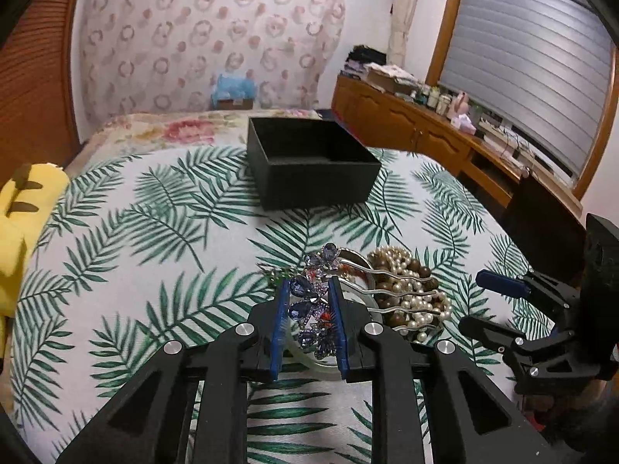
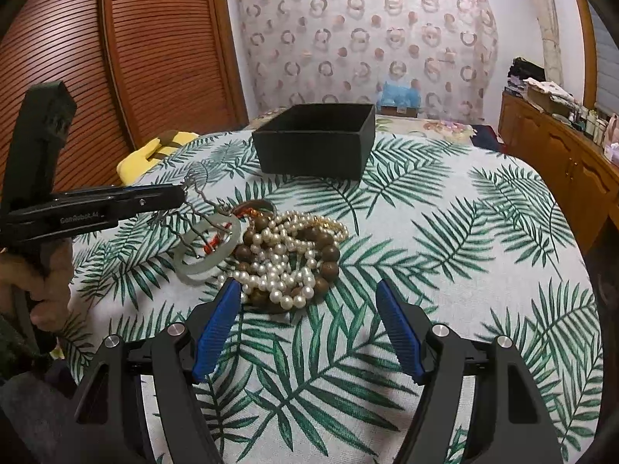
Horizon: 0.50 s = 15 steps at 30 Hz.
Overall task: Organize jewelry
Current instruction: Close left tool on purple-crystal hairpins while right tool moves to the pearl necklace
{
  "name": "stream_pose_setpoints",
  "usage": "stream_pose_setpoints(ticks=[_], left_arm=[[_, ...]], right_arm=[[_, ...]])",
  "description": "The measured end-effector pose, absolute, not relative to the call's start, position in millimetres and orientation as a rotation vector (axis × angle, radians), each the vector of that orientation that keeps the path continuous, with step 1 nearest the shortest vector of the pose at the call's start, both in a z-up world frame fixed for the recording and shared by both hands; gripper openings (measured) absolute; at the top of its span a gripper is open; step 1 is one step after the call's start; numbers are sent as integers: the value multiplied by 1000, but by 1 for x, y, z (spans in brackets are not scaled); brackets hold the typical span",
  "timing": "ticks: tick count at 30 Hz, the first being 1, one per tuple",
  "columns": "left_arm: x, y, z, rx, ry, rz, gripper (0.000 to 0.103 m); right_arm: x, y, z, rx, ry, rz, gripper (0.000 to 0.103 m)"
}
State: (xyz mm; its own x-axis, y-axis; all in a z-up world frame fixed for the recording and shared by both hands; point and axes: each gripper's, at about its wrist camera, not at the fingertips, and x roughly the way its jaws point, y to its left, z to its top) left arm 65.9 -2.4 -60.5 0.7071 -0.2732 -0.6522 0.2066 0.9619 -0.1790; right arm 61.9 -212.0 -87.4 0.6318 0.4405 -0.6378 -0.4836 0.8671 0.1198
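My left gripper is shut on a purple jewelled hair comb, whose silver wavy prongs stick out to the right over the jewelry pile. The comb also shows in the right wrist view, lifted above a pale jade bangle. A tangle of pearl necklace and brown wooden bead bracelet lies beside the bangle. An open black box stands farther back on the leaf-print cloth; it also shows in the right wrist view. My right gripper is open, just in front of the pearls.
A yellow plush toy lies at the left edge of the table. A wooden cabinet with clutter runs along the right wall. The leaf-print tablecloth covers the table. A slatted wooden door is at the left.
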Motion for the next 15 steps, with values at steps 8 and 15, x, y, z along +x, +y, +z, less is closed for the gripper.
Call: stream_pose_setpoints(ticks=[8,15], left_arm=[[58,7,-58,-103,704,-232,19],[53,13,-61,-119,702,-228,19]], right_arm=[[78,-198,-74,-122,694,559,56],[87,-181,-83,-154,736,610,51]])
